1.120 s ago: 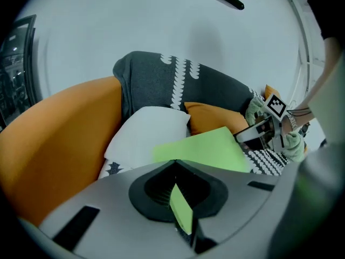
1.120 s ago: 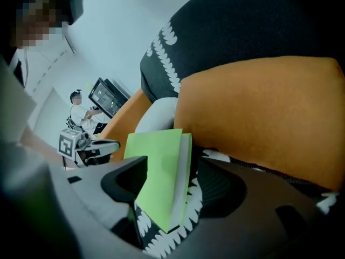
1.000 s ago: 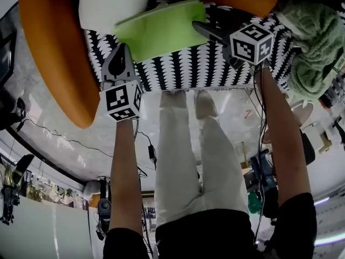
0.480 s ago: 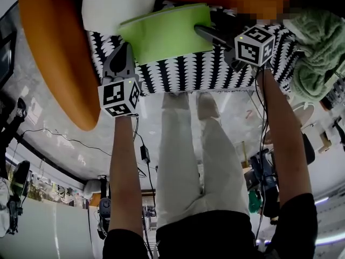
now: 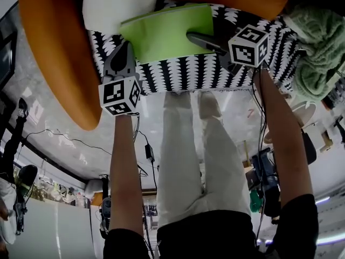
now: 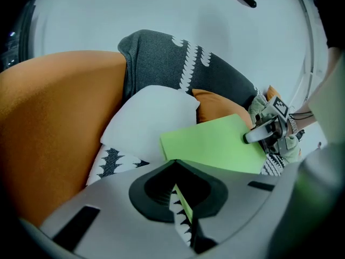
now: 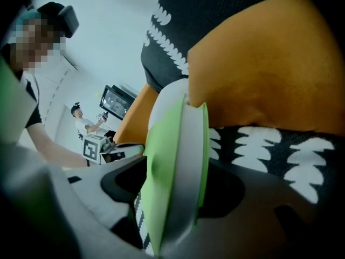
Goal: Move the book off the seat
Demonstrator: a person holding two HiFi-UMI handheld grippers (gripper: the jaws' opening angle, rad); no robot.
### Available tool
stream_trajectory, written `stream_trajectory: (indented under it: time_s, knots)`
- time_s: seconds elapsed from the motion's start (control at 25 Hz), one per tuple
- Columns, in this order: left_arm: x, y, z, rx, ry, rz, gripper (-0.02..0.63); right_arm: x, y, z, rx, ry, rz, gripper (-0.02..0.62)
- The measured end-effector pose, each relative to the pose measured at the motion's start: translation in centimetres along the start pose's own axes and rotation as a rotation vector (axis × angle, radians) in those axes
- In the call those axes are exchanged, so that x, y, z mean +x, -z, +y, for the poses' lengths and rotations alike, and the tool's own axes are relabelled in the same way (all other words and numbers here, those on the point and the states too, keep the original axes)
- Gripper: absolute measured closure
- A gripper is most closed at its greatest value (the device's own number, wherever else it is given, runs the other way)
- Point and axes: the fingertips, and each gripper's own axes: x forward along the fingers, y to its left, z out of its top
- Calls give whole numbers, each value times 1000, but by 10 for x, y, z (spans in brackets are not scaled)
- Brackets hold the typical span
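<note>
Right gripper (image 5: 193, 36) is clamped on the green book (image 5: 164, 31) at its right-hand edge. One jaw lies across the top cover, and in the right gripper view the book's page edge stands between both jaws and fills the gap. Left gripper (image 5: 126, 47) has its jaws almost together, with only a thin slit between them. Its tip sits at the book's left edge near the front corner, and whether it pinches the cover cannot be told. Around them the orange armchair (image 5: 54, 63) curves along the left and the back. Its black-and-white patterned seat (image 5: 188, 72) has the book over it, toward the back, with the book's far left corner reaching a white cushion (image 5: 113, 4). A green knitted throw (image 5: 315, 42) is bunched at the chair's right side.
</note>
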Motion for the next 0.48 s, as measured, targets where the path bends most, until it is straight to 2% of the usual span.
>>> stream_trajectory:
  time_s: [0.16, 0.28, 0.32, 0.48]
  knots:
    - [-1, 2, 3, 13, -10, 6, 596, 16, 0, 22, 13, -36, -12, 313]
    - [-1, 0, 5, 12, -10, 5, 595, 19, -1, 25, 21, -19, -16, 319]
    - [-1, 0, 5, 13, -7, 4, 595, 18, -1, 25, 26, -17, -19, 349]
    - [-1, 0, 5, 29, -6, 0, 595, 14, -3, 32, 44, -41, -34, 393]
